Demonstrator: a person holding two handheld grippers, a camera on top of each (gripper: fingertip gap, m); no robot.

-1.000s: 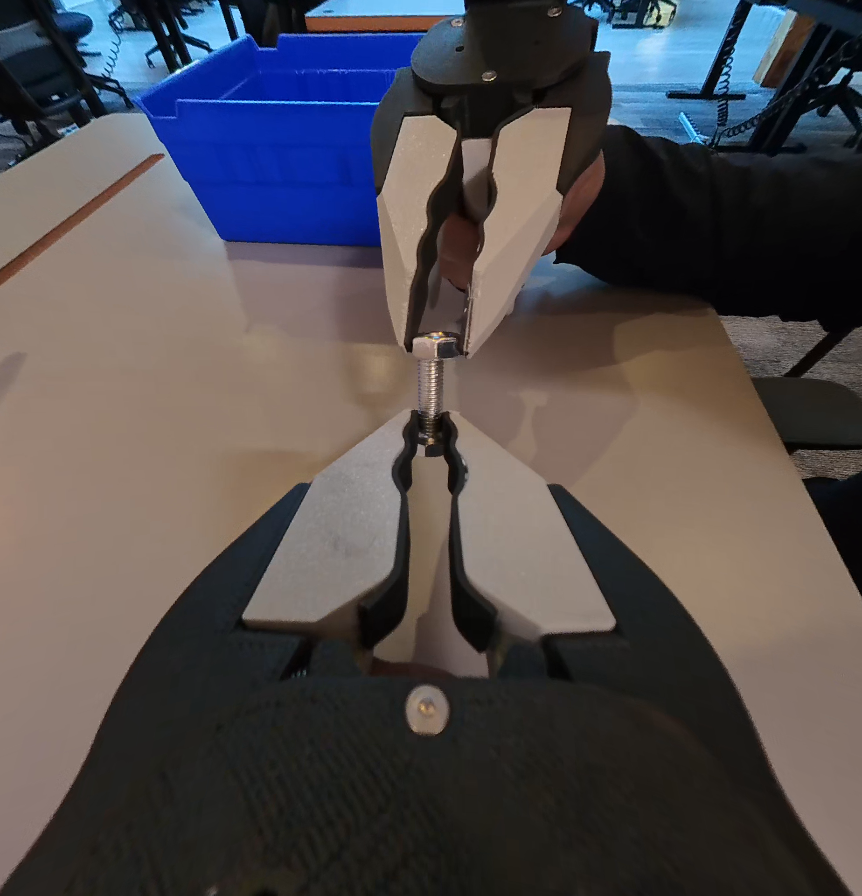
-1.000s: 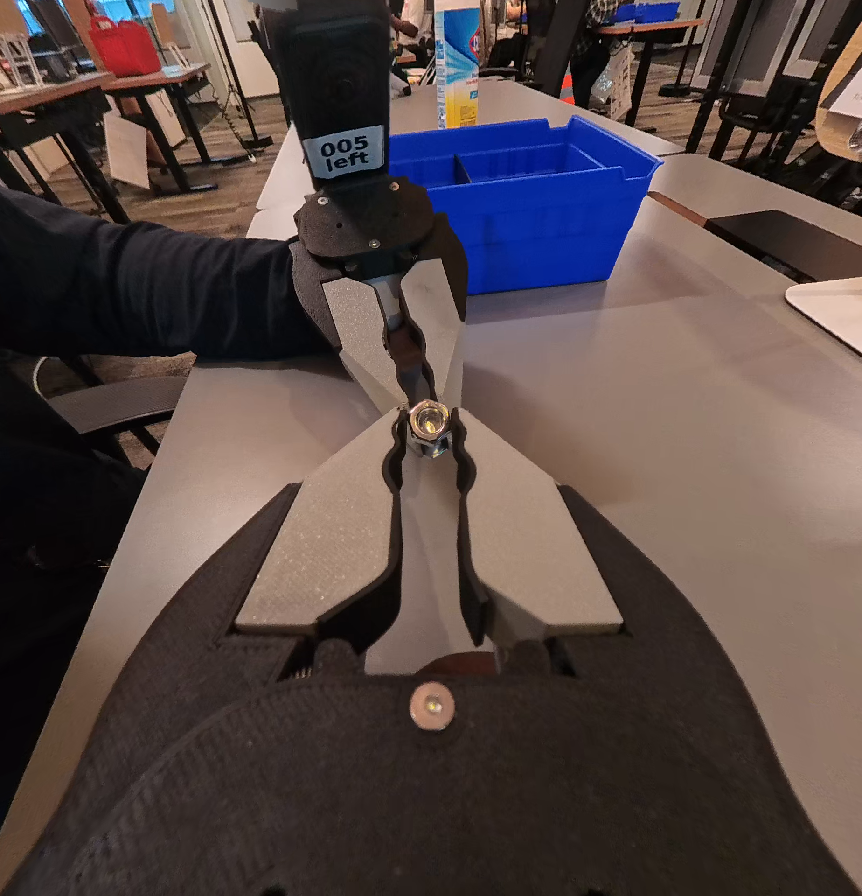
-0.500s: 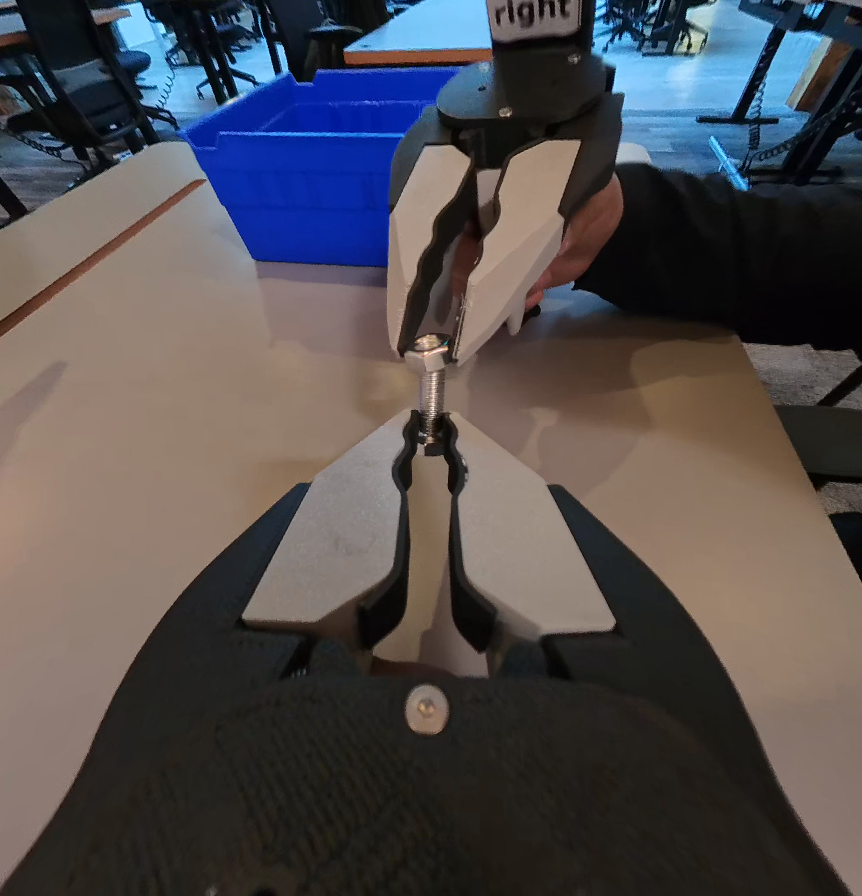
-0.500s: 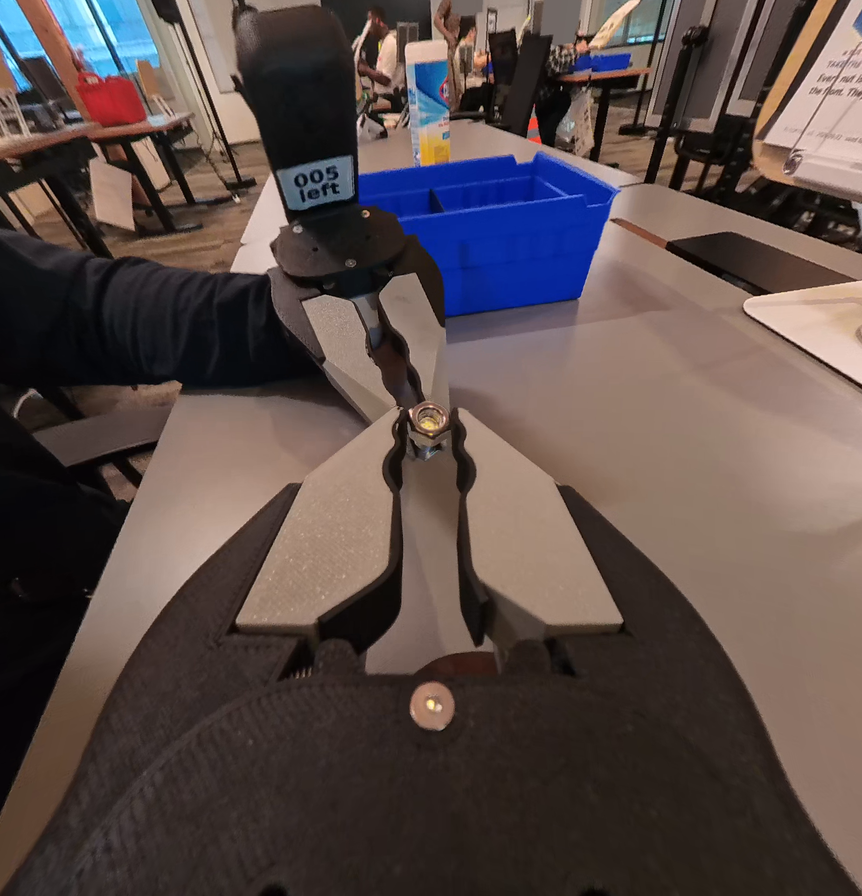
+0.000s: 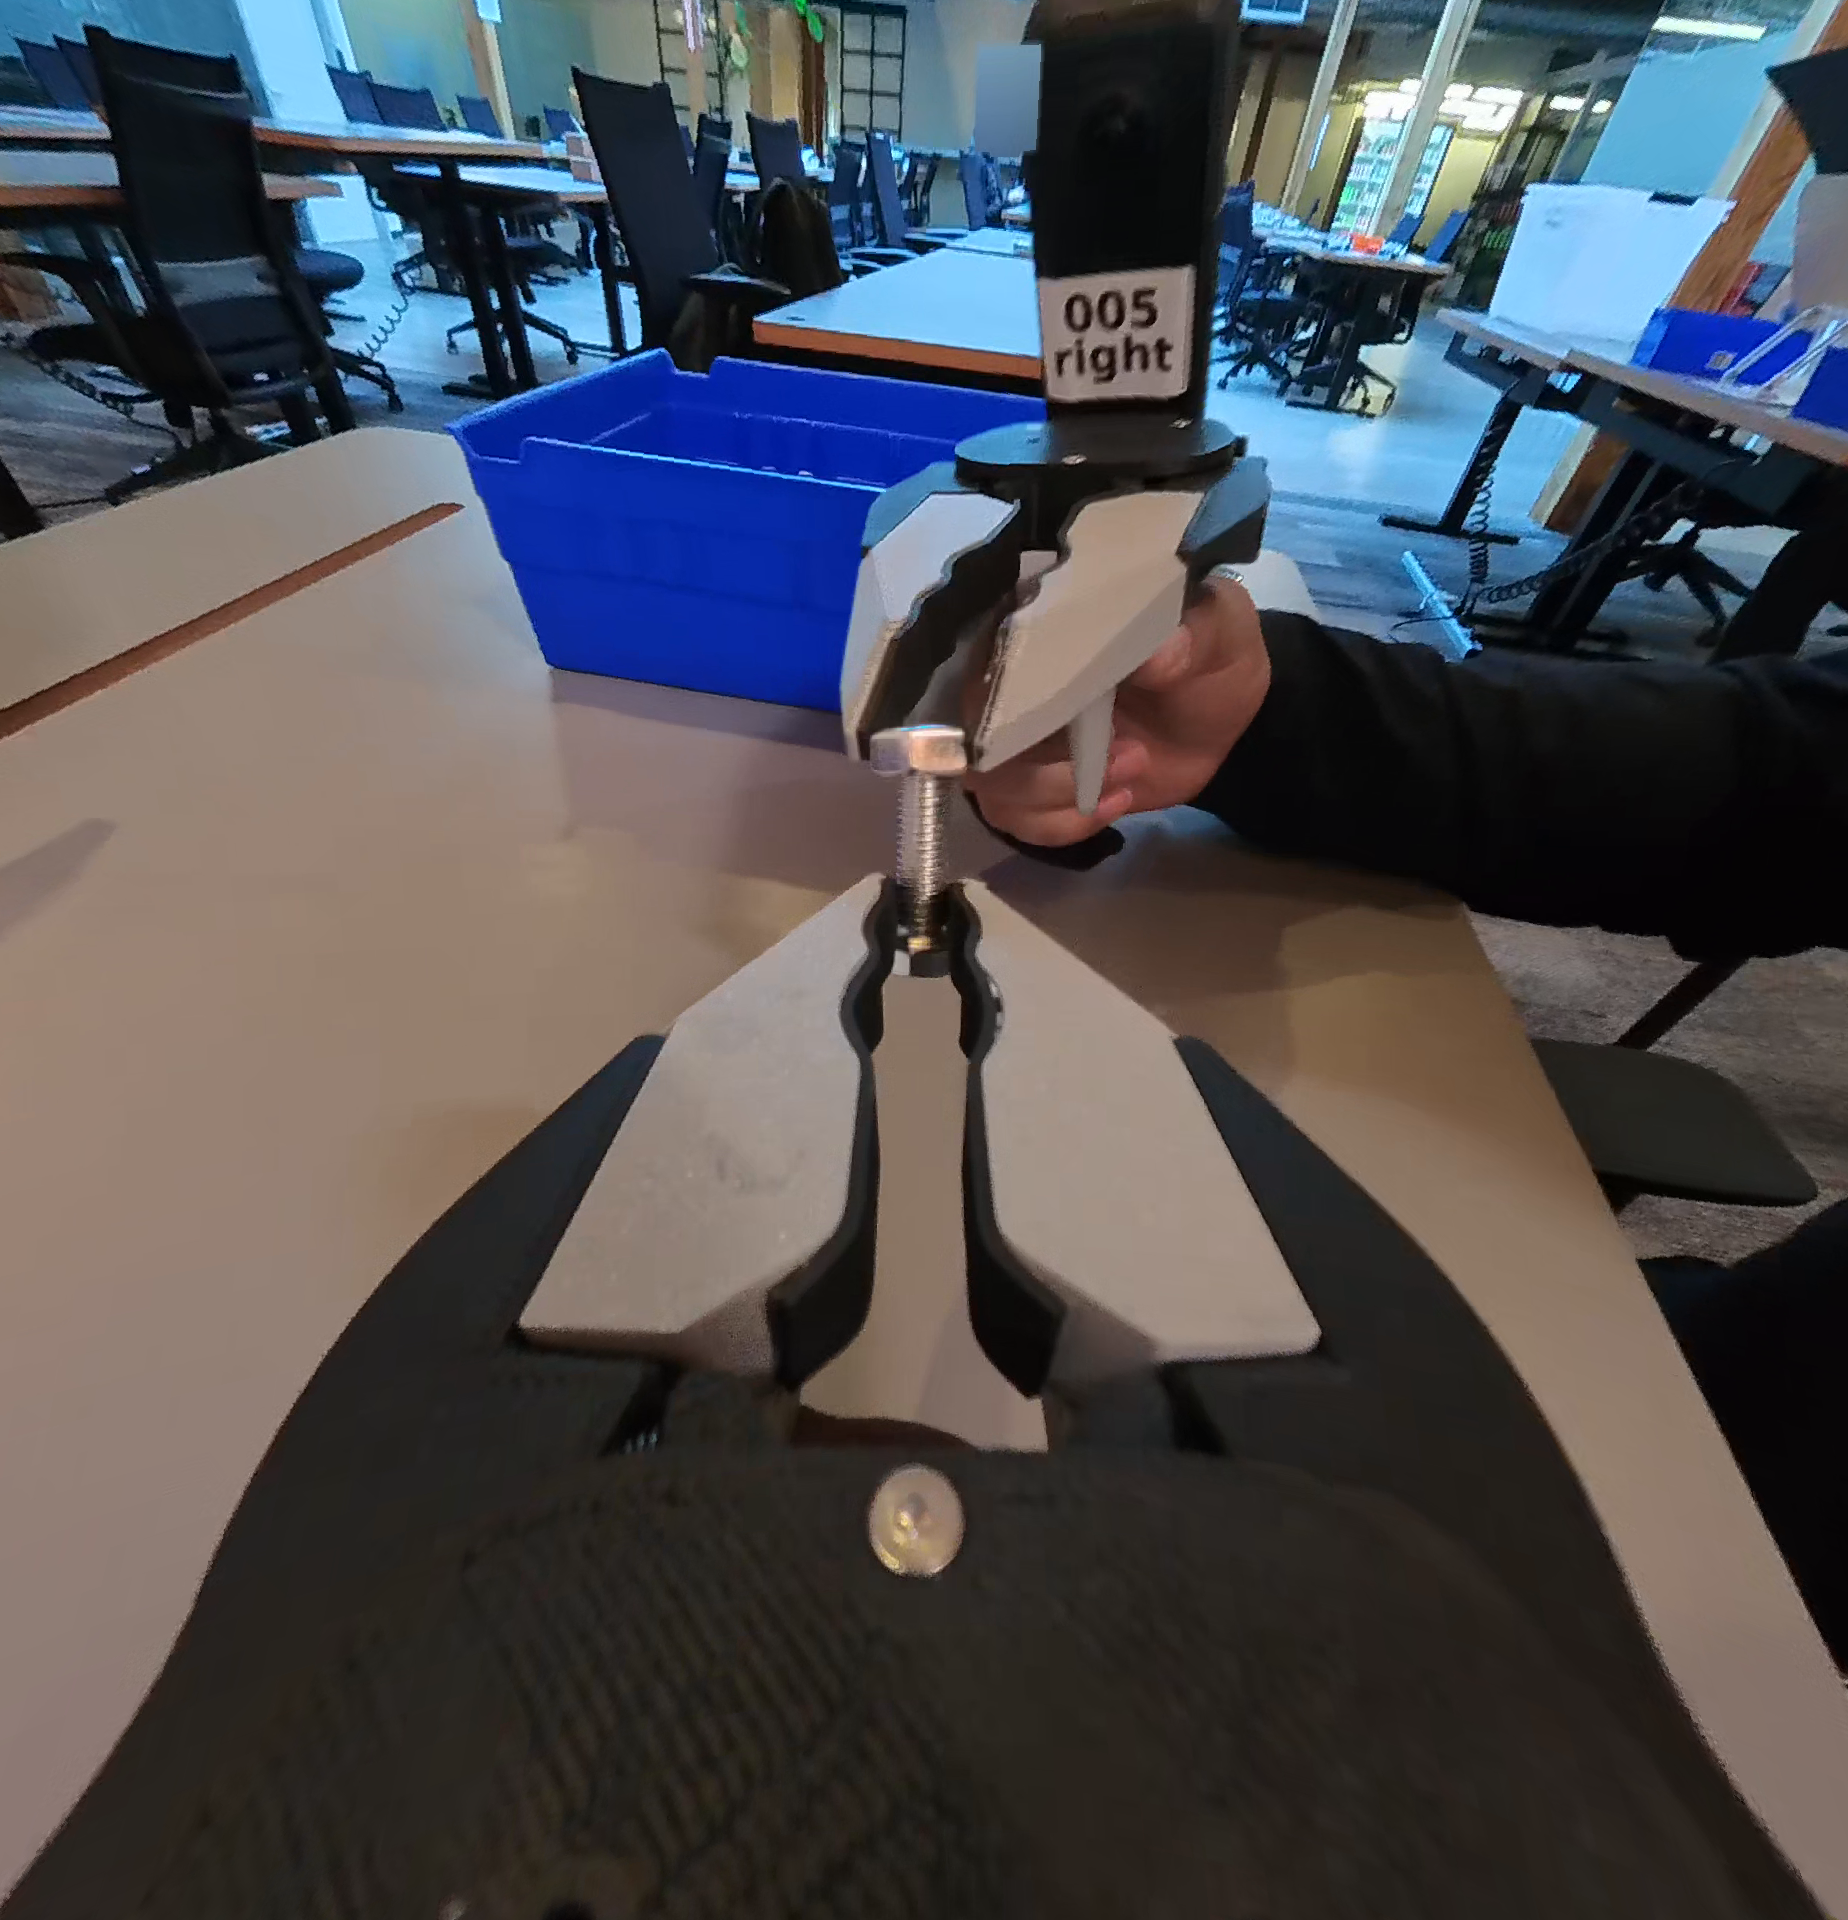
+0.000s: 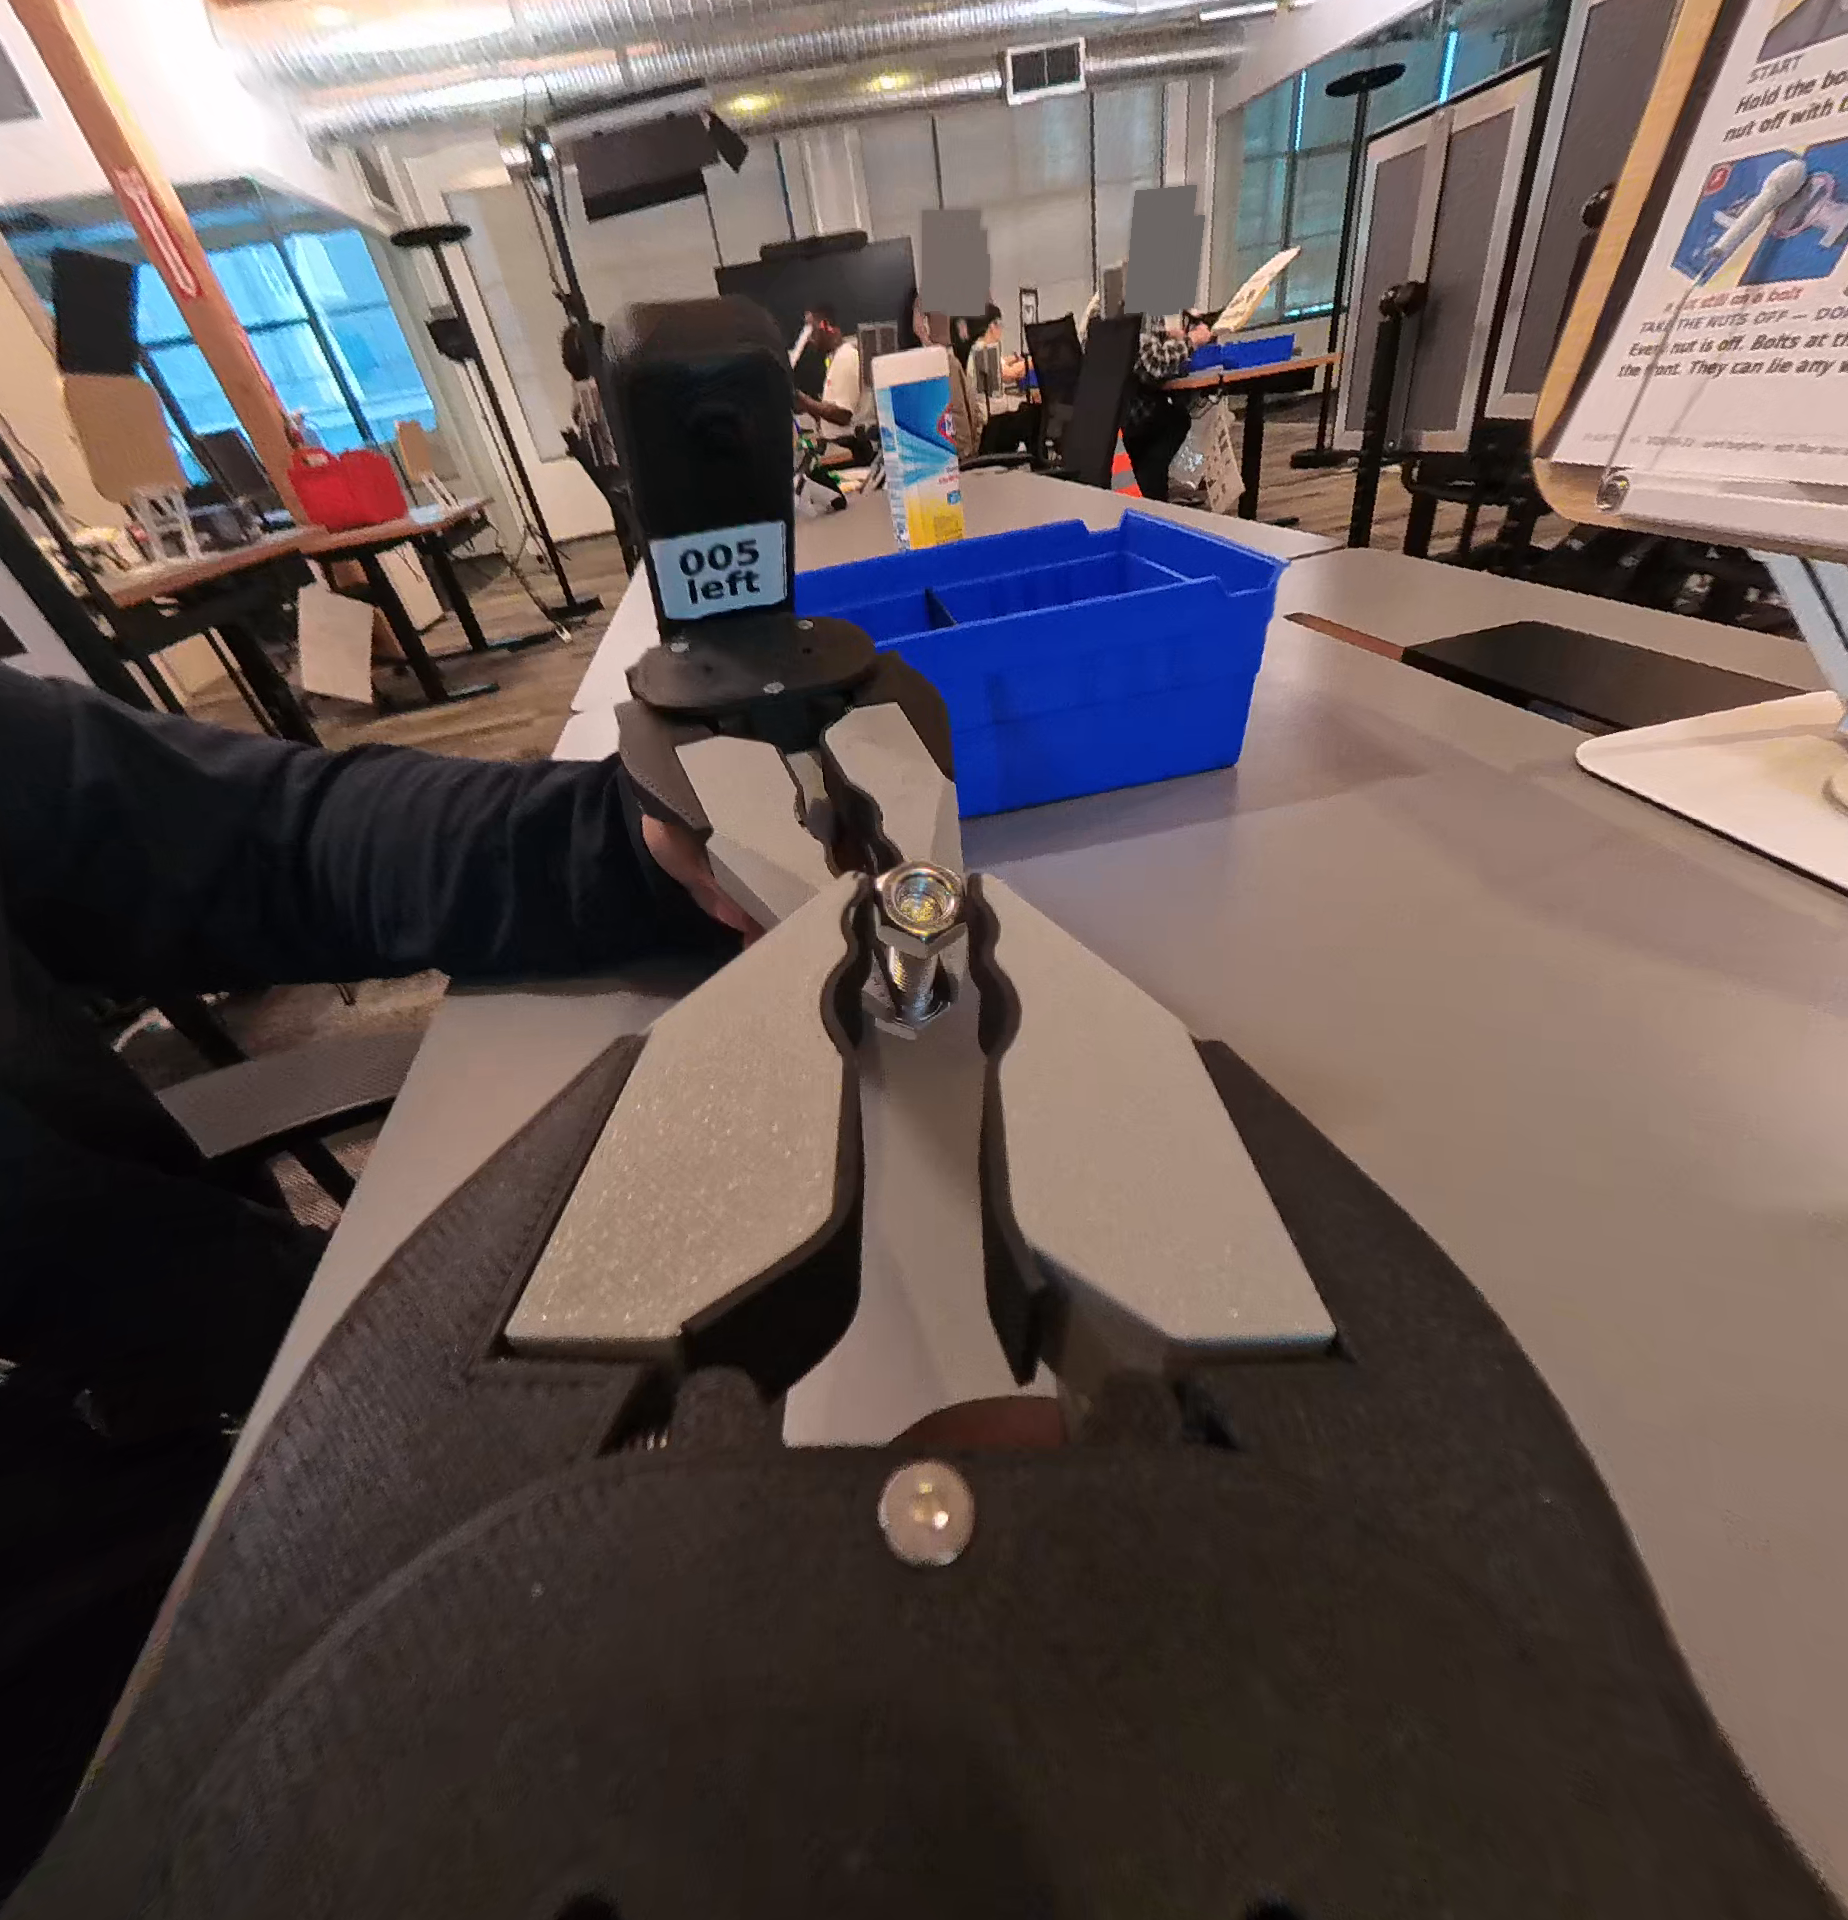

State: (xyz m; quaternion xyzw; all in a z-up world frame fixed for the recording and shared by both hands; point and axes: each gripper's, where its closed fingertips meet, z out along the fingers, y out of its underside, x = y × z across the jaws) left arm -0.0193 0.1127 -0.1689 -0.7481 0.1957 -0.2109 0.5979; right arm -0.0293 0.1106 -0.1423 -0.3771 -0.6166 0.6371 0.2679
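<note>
Both grippers are clamped on one bolt (image 5: 920,831), held clear of the table (image 5: 328,883). The left gripper (image 5: 925,935) pinches the near, lower end and the right gripper (image 5: 925,743) pinches the hex head. What looks like a nut (image 6: 918,902) sits on the thread at the left gripper's end, not off it. The bolt's long axis runs straight from one pair of tips to the other, head towards the right gripper, and a blue bin (image 5: 691,582) stands beyond both.
</note>
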